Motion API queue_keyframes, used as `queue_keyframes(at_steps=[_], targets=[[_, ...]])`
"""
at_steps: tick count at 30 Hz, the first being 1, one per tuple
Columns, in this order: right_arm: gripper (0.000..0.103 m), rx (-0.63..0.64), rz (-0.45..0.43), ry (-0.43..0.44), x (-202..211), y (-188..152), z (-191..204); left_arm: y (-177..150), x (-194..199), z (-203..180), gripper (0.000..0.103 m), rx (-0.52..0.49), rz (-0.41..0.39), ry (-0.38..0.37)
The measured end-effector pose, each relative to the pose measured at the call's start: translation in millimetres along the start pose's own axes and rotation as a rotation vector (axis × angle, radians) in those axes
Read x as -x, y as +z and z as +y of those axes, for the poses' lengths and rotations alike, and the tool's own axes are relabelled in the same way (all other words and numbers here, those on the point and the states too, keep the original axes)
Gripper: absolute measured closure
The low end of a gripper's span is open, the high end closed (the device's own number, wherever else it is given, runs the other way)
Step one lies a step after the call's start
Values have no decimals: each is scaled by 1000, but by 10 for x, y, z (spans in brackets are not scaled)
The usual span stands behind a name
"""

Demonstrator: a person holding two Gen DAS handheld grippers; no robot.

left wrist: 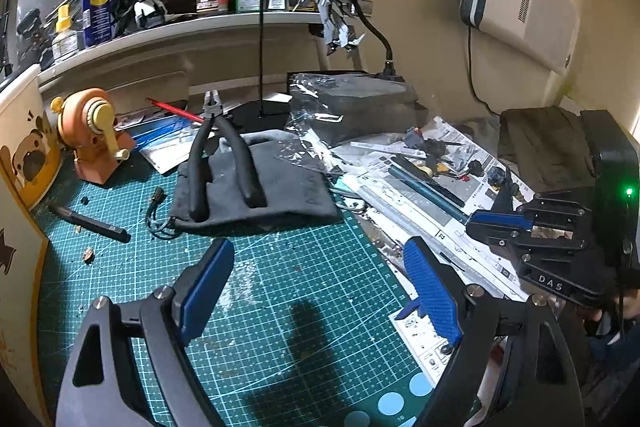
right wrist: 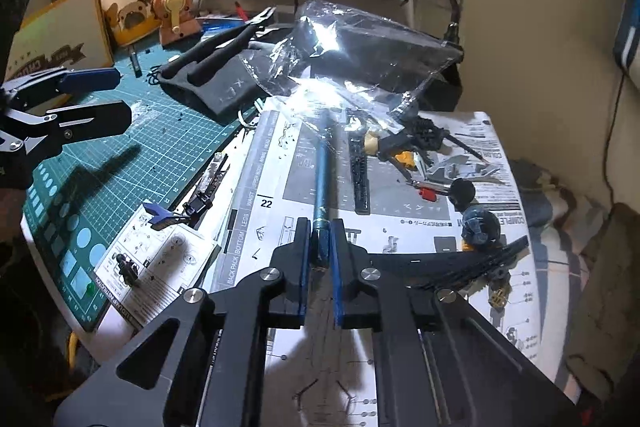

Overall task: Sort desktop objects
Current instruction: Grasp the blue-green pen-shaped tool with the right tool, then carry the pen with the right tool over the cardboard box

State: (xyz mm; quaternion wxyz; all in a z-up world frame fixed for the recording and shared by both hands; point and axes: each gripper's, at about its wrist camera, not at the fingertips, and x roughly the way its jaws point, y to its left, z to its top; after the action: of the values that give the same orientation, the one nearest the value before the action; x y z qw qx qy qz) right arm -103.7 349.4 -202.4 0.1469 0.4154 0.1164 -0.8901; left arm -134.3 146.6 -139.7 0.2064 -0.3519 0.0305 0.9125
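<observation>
Left claw (left wrist: 316, 291) agape, right claw (right wrist: 320, 243) clamped.

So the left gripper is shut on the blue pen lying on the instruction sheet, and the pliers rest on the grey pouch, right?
Wrong gripper. The right wrist view shows the right gripper shut on the blue pen; the left gripper is open over the cutting mat. The pliers do rest on the grey pouch.

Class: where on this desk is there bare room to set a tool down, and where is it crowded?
Free: the green cutting mat between the grey pouch and the open left gripper. Crowded: the instruction sheets, where the right gripper clamps a blue tool.
</observation>
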Motion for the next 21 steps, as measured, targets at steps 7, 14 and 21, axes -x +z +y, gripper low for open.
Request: queue_keyframes(at_steps=[7, 14, 21], targets=[[95, -11, -59, 13, 214, 80, 124, -68, 12, 41, 15, 50, 23, -140], [95, 76, -138, 11, 515, 115, 434, -39, -114, 261, 15, 299, 79, -353], [95, 114, -239, 100, 856, 135, 768, 17, 70, 471, 38, 518, -37, -474]])
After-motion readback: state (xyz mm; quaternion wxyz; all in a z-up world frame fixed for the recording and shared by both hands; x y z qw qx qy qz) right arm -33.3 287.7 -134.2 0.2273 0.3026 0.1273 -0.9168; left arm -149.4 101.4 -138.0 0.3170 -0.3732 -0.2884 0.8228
